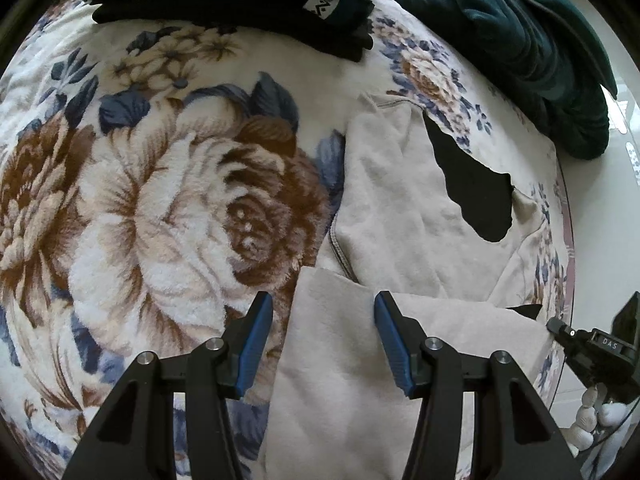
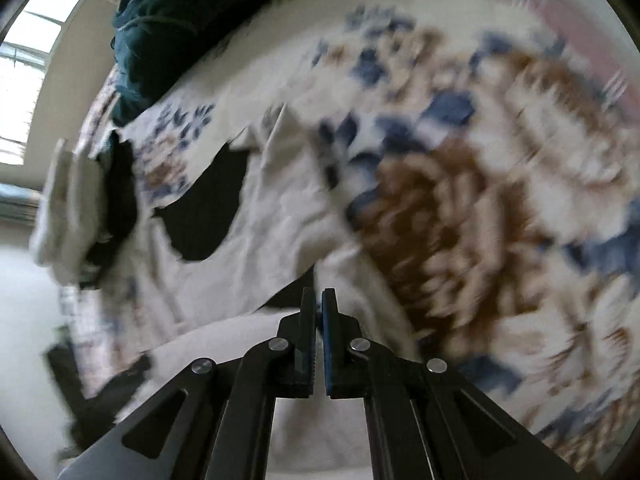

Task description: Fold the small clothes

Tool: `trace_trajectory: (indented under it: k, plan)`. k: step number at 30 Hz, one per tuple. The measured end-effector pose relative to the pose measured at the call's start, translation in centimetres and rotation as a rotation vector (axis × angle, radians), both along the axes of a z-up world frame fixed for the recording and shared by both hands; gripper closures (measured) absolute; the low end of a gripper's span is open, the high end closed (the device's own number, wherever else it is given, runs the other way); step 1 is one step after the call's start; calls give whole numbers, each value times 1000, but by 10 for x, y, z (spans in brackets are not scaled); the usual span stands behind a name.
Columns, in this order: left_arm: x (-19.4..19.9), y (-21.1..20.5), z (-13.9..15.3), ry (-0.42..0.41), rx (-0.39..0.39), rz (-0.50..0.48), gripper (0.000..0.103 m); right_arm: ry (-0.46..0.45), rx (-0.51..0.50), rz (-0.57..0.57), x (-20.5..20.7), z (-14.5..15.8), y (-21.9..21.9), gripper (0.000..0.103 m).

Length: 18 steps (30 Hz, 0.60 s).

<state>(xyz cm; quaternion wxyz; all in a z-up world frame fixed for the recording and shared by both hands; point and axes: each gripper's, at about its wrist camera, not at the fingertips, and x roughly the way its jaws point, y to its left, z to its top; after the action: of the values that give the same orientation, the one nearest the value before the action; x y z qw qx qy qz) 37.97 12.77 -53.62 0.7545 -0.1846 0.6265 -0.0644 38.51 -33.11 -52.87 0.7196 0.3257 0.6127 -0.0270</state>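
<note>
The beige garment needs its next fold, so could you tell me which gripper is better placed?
Probably left: the left gripper is open over the beige garment; the right gripper is shut.

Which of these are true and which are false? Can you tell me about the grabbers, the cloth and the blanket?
1. The left gripper has its blue pads standing apart. True.
2. The right gripper is wide open. False: its jaws are shut together.
3. The beige garment lies on a flowery blanket. True.
4. The beige garment is plain all over. False: it has a black patch on it.
5. A dark green blanket is bunched up beyond the beige garment. True.
6. The folded black clothes lie between the left gripper's pads. False: they sit far off at the top of the left wrist view.
</note>
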Motion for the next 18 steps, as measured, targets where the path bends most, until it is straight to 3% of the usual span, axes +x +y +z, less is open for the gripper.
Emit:
trace_trajectory:
  k: [1, 3, 5, 9, 10, 12, 13, 18]
  plan:
    - [0, 0, 0, 0, 1, 1, 53, 19, 14, 20, 2, -1, -1, 99]
    - [1, -1, 1, -3, 1, -7, 53, 21, -84, 61, 4, 9, 0, 95]
    - [2, -2, 3, -9, 9, -20, 53, -5, -146, 93, 9, 17, 2, 79]
    - [4, -7, 5, -21, 34, -48, 53, 19, -164, 190, 25, 6, 17, 79]
    - [4, -8, 5, -22, 37, -51, 53, 52, -185, 228, 28, -4, 24, 81]
    - [5, -10, 4, -20, 30, -54, 53, 72, -249, 248, 26, -13, 29, 99]
    - [5, -10, 4, -19, 30, -55, 53, 78, -283, 247, 25, -16, 30, 103]
    - [6, -13, 3, -25, 43, -69, 53, 8, -321, 75, 17, 0, 5, 103]
